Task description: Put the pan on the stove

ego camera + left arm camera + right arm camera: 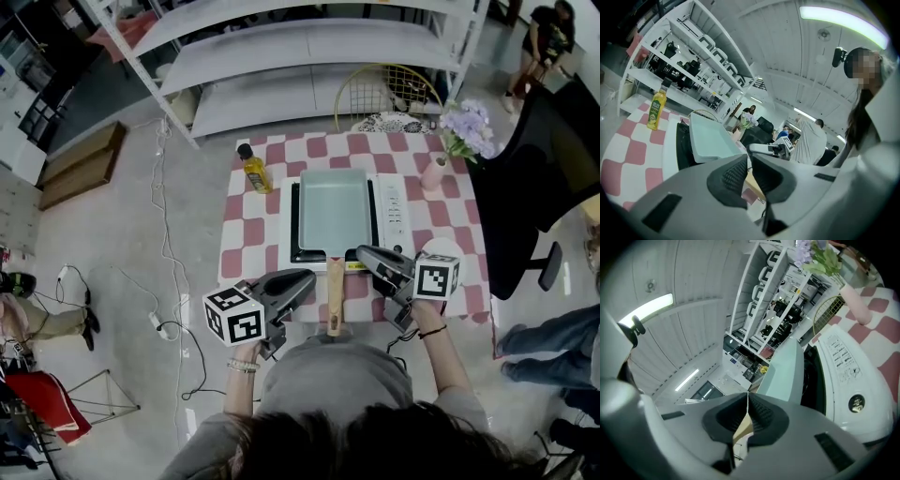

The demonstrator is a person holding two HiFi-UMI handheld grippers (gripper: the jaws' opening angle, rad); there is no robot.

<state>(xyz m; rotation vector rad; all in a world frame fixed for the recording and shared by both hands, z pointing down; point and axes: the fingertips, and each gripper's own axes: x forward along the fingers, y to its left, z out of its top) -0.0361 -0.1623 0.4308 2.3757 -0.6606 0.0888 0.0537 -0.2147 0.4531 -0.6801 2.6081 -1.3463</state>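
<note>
The pan (334,208) sat on the stove (392,211), filling its dark cooking surface, with the wooden handle (335,295) sticking out past the stove's near edge toward you. Your left gripper (307,279) hung at the stove's near left corner, left of the handle and apart from it. In the left gripper view its jaws were pressed together at the tips (747,157) with nothing pinched between them; the pan (710,138) and stove (670,145) lay beyond the tips, and a tan strip of the handle showed only through the gap behind them. Your right gripper (361,253) was at the stove's near edge, just to the right of where the handle joins the pan; from the head view you could not tell whether it touched either. In the right gripper view its jaws were likewise closed tip to tip (747,397) and held nothing, with the pan (785,371) ahead and the stove's white control panel (848,376) to the right. So you held the pan with neither gripper. A yellow bottle (253,169) stood upright on the checked table (251,234) off the stove's far left corner, and a pink vase (434,173) of flowers stood just off its far right corner.
</note>
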